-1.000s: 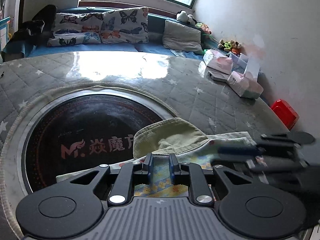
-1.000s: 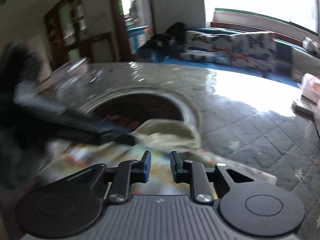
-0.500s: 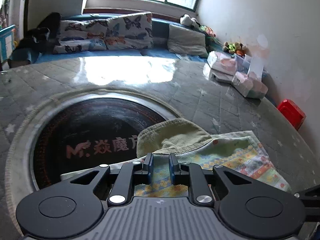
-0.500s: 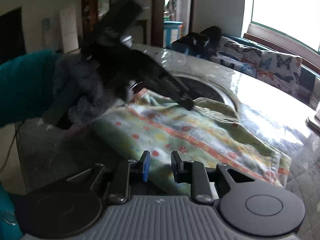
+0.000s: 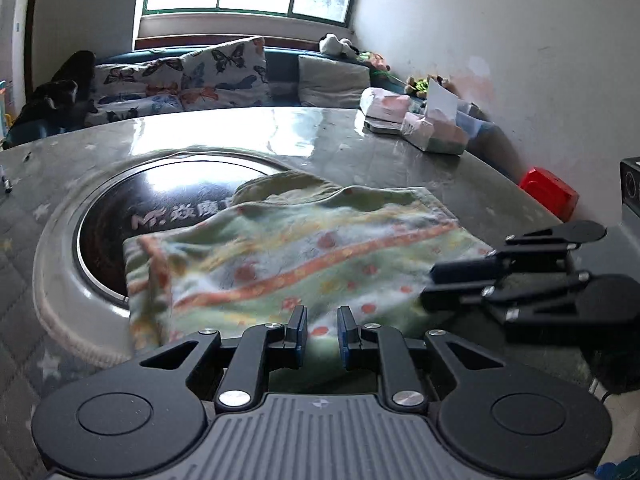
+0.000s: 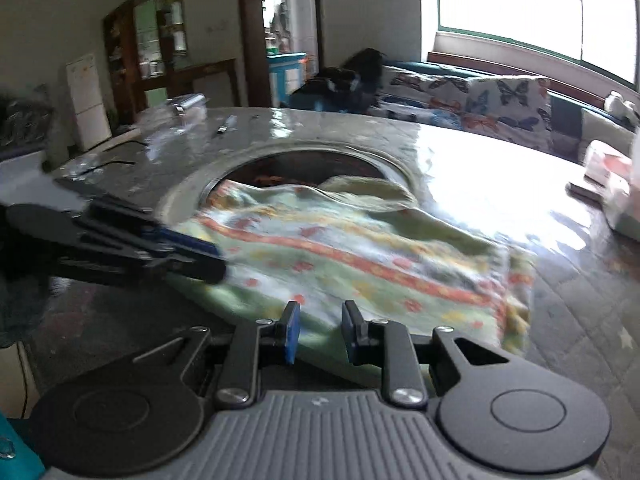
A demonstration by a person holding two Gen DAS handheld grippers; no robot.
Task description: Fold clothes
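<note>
the left gripper [image 5: 319, 330] sits at the near edge of the patterned cloth [image 5: 304, 264], its blue-padded fingers [image 5: 298, 330] standing apart with a gap between them and nothing clamped; cloth shows through the gap. the right gripper [image 6: 318, 330] is likewise parted, its fingers [image 6: 292, 334] over the cloth's near hem, gripping nothing. in the left wrist view the right gripper comes in from the right with its tips at the cloth's right edge; whether they touch the fabric cannot be told. in the right wrist view the left gripper reaches in from the left to the cloth's left edge, blurred. the cloth, pale green with orange stripes and red dots, lies spread and rumpled on the quilted table cover [image 5: 24, 248], its far part over the dark round inset [image 5: 120, 216], on top of an olive garment [image 5: 280, 188] that peeks out at the far side. farther right on the table are tissue packs [image 5: 436, 136], and beyond it a sofa with butterfly cushions [image 5: 224, 76].
</note>
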